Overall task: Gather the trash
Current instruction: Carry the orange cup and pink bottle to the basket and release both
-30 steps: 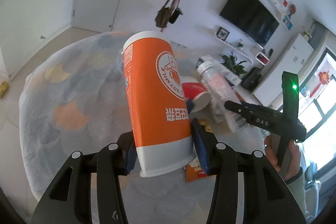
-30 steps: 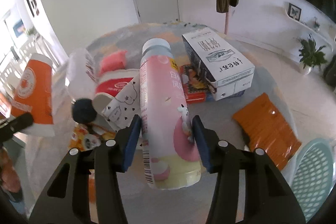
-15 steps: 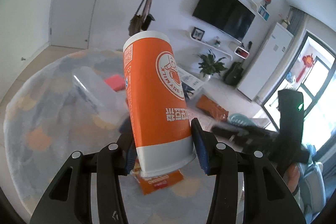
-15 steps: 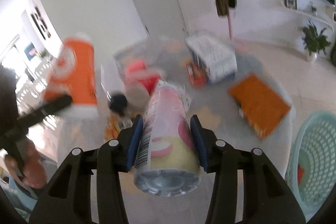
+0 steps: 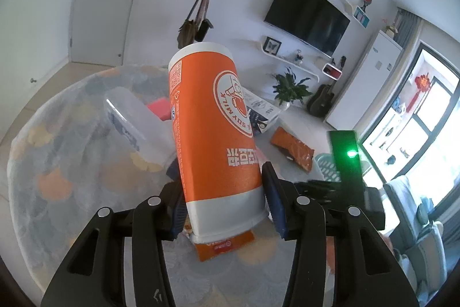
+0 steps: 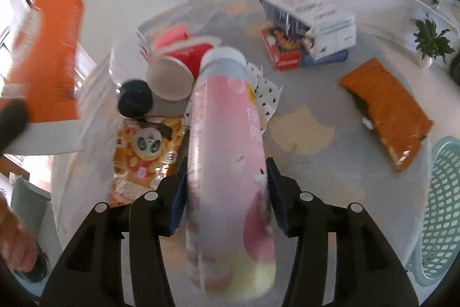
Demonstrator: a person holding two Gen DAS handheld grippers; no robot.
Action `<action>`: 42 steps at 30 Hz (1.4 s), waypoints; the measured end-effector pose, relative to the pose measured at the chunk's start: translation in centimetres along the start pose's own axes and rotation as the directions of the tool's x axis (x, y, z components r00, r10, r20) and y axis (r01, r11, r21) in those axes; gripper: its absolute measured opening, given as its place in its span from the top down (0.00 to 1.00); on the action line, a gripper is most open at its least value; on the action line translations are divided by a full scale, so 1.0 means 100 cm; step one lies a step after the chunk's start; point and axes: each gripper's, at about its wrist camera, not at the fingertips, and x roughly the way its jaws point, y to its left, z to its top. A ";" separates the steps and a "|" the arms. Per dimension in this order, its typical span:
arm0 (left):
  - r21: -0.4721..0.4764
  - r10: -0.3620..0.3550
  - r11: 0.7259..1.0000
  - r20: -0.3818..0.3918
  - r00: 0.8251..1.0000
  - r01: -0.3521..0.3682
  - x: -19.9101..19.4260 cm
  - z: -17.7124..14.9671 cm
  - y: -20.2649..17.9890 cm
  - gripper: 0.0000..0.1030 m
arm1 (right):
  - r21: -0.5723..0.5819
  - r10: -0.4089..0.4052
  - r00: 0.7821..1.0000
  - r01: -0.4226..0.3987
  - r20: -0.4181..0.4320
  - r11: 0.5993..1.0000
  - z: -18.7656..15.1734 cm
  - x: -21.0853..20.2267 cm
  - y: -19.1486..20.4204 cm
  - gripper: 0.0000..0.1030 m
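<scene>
My left gripper [image 5: 222, 205] is shut on a tall orange soy-milk cup [image 5: 214, 134] and holds it upright above the round table [image 5: 57, 163]. The cup also shows blurred at the left of the right wrist view [image 6: 46, 56]. My right gripper [image 6: 227, 192] is shut on a pink drink bottle [image 6: 227, 163], lifted above the table. A pale green mesh basket [image 6: 442, 206] stands at the right table edge, seen also in the left wrist view [image 5: 326, 166].
On the table lie a clear plastic box [image 5: 135, 123], a red paper cup [image 6: 178, 65], a panda snack bag [image 6: 143, 151], a white and blue carton [image 6: 313, 25], an orange snack bag [image 6: 388, 111] and a dark cap [image 6: 135, 98].
Both grippers have risen and swung towards the basket side with their loads. The bottle tilted forward and then back up. The right gripper now sits close beside the left one.
</scene>
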 end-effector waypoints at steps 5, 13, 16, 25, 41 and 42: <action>0.037 -0.015 0.999 0.007 1.000 0.015 0.004 0.007 -0.010 0.56 | 0.054 0.038 0.990 -0.046 0.135 0.997 -0.007 -0.037 -0.013 0.56; 0.180 -0.148 0.972 -0.017 0.989 0.148 0.045 0.035 -0.092 0.56 | 0.241 -0.118 0.915 0.024 0.386 0.970 -0.042 -0.158 -0.093 0.56; 0.235 -0.223 0.944 -0.069 0.972 0.233 0.078 0.038 -0.139 0.56 | 0.330 -0.237 0.890 0.105 0.390 0.938 -0.060 -0.176 -0.130 0.56; 0.201 -0.303 0.895 -0.380 0.874 0.398 0.207 -0.002 -0.225 0.56 | 0.611 -0.449 0.873 0.254 0.189 0.750 -0.126 -0.159 -0.245 0.56; 0.240 -0.299 0.874 -0.419 0.857 0.422 0.241 -0.034 -0.246 0.37 | 0.703 -0.443 0.892 0.262 0.085 0.661 -0.149 -0.127 -0.290 0.47; 0.247 -0.299 0.874 -0.405 0.864 0.419 0.234 -0.032 -0.244 0.38 | 0.697 -0.442 0.892 0.258 0.094 0.669 -0.148 -0.130 -0.284 0.47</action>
